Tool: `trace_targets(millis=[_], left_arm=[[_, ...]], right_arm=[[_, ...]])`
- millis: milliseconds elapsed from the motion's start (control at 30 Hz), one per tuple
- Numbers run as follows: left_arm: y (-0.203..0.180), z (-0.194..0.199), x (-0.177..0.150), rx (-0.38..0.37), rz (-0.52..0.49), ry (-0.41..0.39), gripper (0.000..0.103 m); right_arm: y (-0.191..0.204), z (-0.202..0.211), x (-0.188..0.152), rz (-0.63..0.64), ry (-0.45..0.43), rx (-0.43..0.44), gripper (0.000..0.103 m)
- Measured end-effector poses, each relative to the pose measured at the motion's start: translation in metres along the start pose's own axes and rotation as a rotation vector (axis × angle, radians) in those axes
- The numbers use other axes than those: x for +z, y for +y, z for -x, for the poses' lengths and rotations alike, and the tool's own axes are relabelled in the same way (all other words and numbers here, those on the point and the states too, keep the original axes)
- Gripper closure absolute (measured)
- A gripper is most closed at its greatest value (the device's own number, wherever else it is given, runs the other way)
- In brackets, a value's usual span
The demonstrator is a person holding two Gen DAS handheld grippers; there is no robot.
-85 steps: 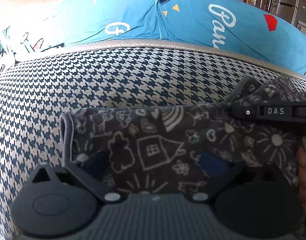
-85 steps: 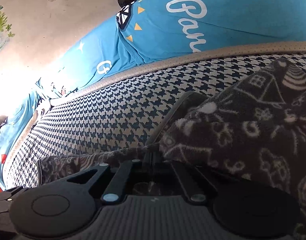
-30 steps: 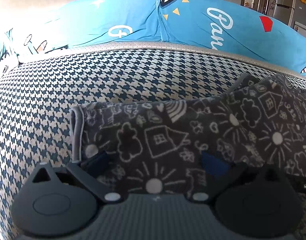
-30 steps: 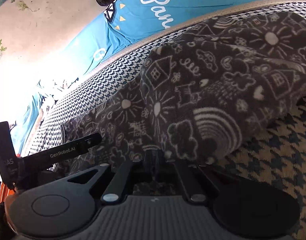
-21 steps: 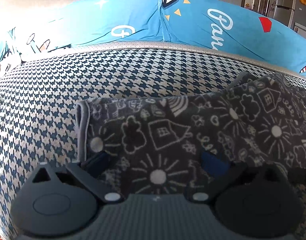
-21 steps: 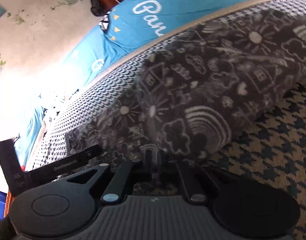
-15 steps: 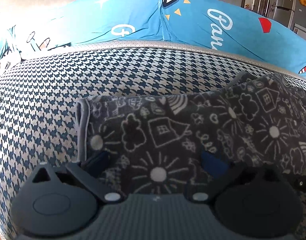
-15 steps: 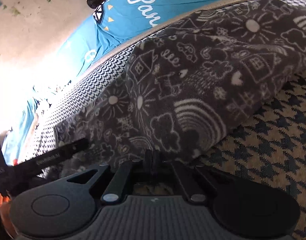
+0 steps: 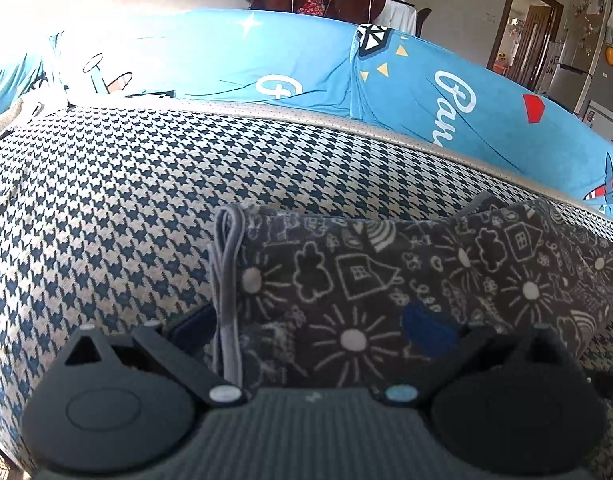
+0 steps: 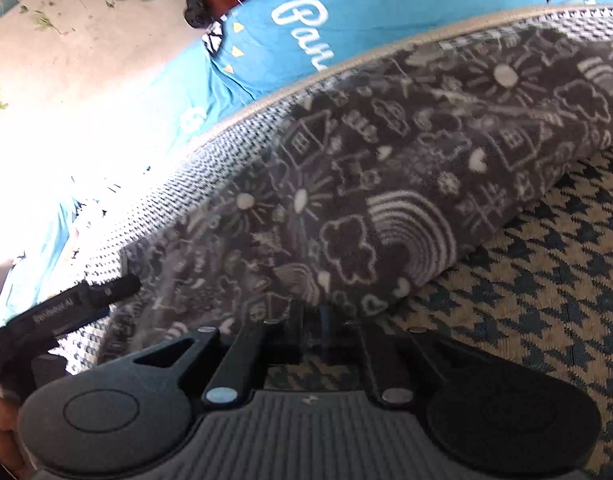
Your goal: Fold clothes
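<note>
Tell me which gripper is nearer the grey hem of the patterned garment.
Left. The left gripper straddles the grey hem, open. The right gripper, jaws opening, is at the garment's other end.

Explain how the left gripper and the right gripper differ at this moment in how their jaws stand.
The left gripper has its jaws spread wide, one on each side of the grey doodle-print garment; the right gripper has its jaws nearly together, just opening at the garment's near edge. The left gripper's fingertips are blue; the right gripper's look black. Both point down at the same garment on the houndstooth cushion.
</note>
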State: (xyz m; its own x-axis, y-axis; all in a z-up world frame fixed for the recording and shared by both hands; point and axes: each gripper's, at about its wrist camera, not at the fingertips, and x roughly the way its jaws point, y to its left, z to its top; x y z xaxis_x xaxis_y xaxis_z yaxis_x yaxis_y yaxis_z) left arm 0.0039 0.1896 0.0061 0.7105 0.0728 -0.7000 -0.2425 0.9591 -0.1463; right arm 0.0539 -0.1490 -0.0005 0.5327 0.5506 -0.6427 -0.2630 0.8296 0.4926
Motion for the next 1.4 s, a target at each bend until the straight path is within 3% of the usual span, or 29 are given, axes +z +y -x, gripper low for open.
trace_targets(millis=[133,300,567,667,800,1067,1133,1400], left_arm=[[0.013,0.005,-0.005,0.024,0.040,0.002,0.000],[0.027,0.007,-0.010,0.039,0.074,0.013,0.000],[0.051,0.000,-0.017,-0.020,0.145,0.084,0.000],[0.058,0.001,-0.019,-0.045,0.176,0.099,0.000],[0.066,0.002,-0.021,-0.089,0.205,0.122,0.000],[0.068,-0.001,-0.022,-0.132,0.224,0.161,0.000],[0.068,-0.003,-0.022,-0.139,0.232,0.175,0.000],[0.071,-0.007,-0.020,-0.157,0.251,0.216,0.000]], right_arm=[[0.004,-0.001,0.002,0.000,-0.033,0.041,0.091],[0.001,-0.016,0.001,-0.042,0.009,0.031,0.088],[0.003,-0.016,-0.003,-0.034,0.029,0.006,0.087],[0.016,-0.006,-0.005,0.038,-0.008,0.009,0.082],[0.043,0.002,-0.012,0.176,-0.020,0.116,0.071],[0.104,-0.007,-0.043,0.465,-0.013,0.198,0.056],[0.116,-0.007,-0.050,0.532,-0.028,0.208,0.046],[0.151,-0.021,-0.076,0.760,-0.049,0.202,0.044]])
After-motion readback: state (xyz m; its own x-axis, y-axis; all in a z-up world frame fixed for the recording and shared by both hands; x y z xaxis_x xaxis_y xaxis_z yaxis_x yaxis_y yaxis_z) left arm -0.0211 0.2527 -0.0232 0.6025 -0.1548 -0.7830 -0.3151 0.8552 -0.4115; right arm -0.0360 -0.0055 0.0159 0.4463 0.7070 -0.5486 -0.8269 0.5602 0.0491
